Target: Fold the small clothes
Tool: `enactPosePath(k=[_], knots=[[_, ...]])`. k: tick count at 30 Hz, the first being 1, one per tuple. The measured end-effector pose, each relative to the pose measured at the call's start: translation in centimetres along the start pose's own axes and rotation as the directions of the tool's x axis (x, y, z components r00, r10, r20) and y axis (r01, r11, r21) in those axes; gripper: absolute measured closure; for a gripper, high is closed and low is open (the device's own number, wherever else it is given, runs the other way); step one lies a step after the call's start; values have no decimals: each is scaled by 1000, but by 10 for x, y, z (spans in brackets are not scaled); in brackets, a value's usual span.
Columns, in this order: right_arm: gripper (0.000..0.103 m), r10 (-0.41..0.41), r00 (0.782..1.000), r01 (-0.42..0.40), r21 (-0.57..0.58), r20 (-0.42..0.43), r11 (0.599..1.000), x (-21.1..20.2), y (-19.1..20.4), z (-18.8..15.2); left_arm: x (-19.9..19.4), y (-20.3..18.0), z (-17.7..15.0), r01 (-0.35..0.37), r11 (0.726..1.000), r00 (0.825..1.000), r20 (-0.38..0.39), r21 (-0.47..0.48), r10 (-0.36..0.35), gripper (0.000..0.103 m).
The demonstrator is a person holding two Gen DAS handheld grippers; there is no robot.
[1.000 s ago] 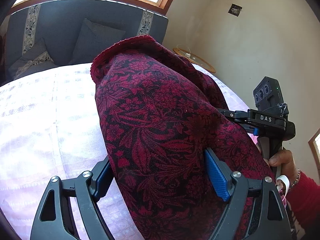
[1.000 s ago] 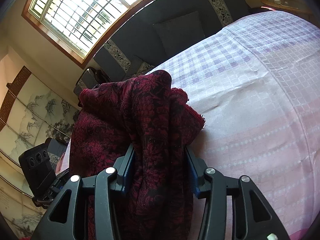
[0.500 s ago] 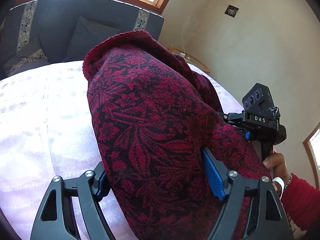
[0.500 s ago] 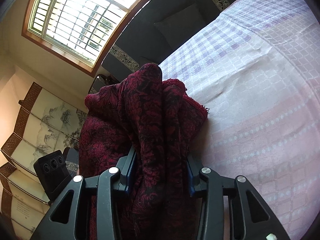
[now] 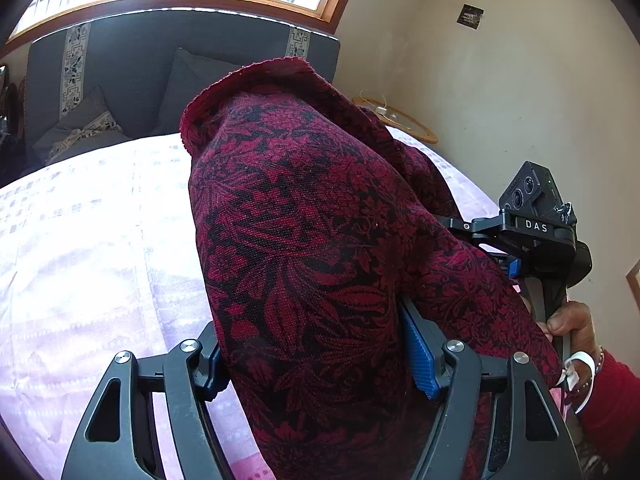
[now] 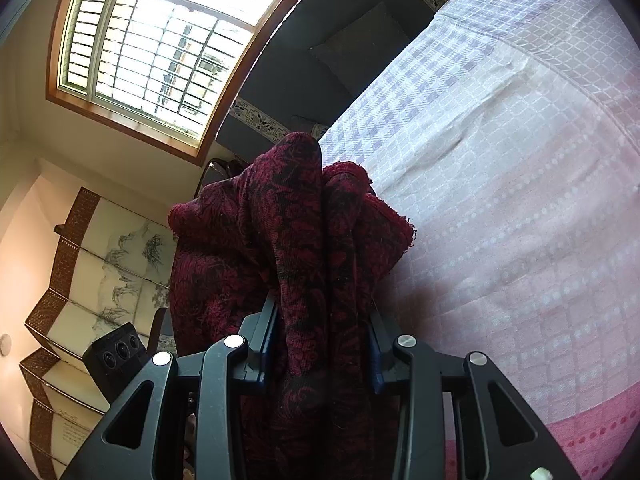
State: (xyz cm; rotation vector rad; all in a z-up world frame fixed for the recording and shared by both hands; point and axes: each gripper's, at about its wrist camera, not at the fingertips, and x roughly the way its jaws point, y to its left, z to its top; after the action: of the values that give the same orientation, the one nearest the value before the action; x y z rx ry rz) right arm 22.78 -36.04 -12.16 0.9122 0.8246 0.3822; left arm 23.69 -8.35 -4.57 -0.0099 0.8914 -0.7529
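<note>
We hold the dark red floral cloth [image 5: 312, 248] bunched up above the bed's pale lilac checked bedspread [image 5: 88, 264], one tool at each side. Our left tool [image 5: 320, 356] has just been closing, and its blue pads [image 5: 418, 356] press a thick wad of the fabric. Our right tool [image 6: 322, 344] has also been narrowing and clamps a slimmer fold of the same cloth [image 6: 296, 240], which rises above its fingers.
</note>
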Motion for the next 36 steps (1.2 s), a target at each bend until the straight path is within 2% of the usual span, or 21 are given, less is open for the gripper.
enactPosePath(k=[23, 36], knots=[[70, 98, 992, -98, 5, -80, 995, 1, 57, -89, -106, 2, -73, -105, 993, 995, -4, -56, 104, 32], [70, 139, 985, -139, 8, -104, 990, -11, 68, -125, -141, -17, -103, -152, 987, 988, -1, -46, 152, 32]])
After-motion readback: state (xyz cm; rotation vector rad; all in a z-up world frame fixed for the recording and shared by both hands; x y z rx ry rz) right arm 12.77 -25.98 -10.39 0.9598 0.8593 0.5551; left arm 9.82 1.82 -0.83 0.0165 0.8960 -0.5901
